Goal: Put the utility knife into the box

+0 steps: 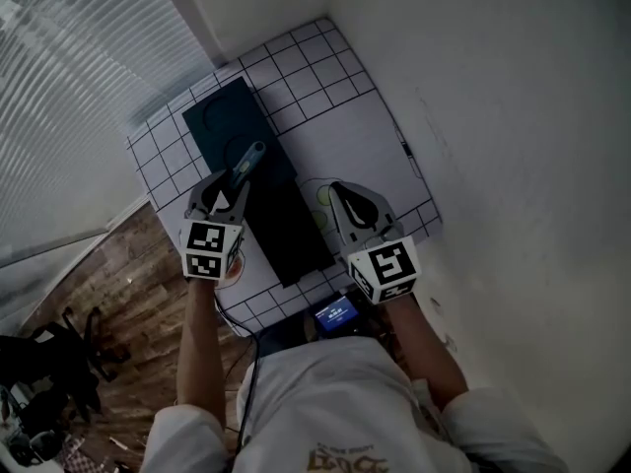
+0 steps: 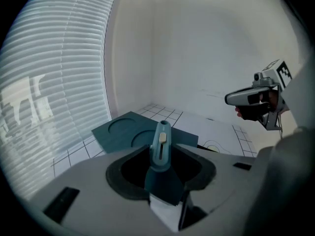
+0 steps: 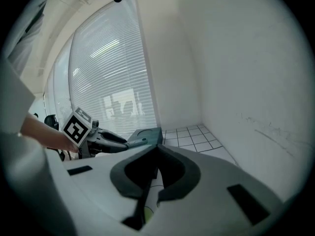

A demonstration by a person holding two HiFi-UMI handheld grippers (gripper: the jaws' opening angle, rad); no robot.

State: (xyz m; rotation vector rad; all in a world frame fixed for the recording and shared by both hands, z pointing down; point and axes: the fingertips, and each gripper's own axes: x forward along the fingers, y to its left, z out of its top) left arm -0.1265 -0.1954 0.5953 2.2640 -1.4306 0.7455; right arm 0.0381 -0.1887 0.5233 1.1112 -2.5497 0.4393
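Note:
A light blue utility knife (image 1: 247, 161) sticks out of my left gripper (image 1: 235, 181), whose jaws are shut on its wider rear end. The blade end points up and away over a long dark teal box (image 1: 219, 116) lying on the gridded mat (image 1: 325, 77). In the left gripper view the knife (image 2: 161, 144) stands upright between the jaws, with the box (image 2: 123, 132) and its round recesses behind. My right gripper (image 1: 336, 189) hovers to the right of the box, shut and holding nothing; its tips meet in the right gripper view (image 3: 157, 149).
A white wall rises close on the right and window blinds (image 1: 79, 57) stand at the far left. A small device with a blue screen (image 1: 336, 313) sits at the table's near edge. A yellow-green circle (image 1: 322, 195) is printed on the mat beside the box.

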